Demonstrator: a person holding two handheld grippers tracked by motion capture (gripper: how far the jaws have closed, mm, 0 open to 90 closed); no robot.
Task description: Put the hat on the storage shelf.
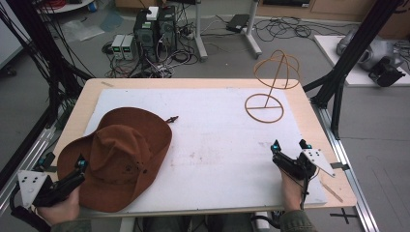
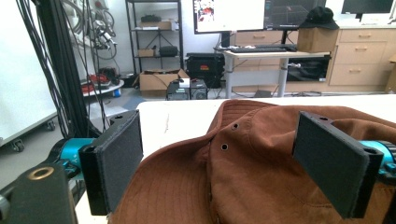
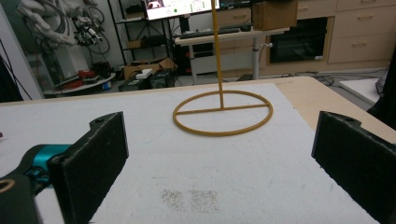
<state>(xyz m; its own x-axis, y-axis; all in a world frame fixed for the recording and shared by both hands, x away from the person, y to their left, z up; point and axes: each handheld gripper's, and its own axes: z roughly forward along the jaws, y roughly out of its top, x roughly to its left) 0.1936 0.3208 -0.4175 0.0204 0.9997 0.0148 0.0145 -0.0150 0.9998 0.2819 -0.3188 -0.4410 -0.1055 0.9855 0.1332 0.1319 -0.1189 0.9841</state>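
A brown wide-brimmed hat (image 1: 121,157) lies on the white mat at the front left, crown up, with a dark cord tip (image 1: 171,119) sticking out at its far right. My left gripper (image 1: 64,163) is open at the hat's near-left brim; in the left gripper view the hat (image 2: 261,158) lies between the wide-apart jaws. A yellow wire hat stand (image 1: 270,87) is upright at the back right, with a ring base (image 3: 222,113) and a round wire top. My right gripper (image 1: 290,145) is open and empty over the mat at the front right, facing the stand.
The white mat (image 1: 217,140) covers most of the wooden table (image 1: 309,116). A black frame post (image 1: 338,82) rises just past the right edge. Computers and cables (image 1: 154,34) lie on the floor beyond the far edge.
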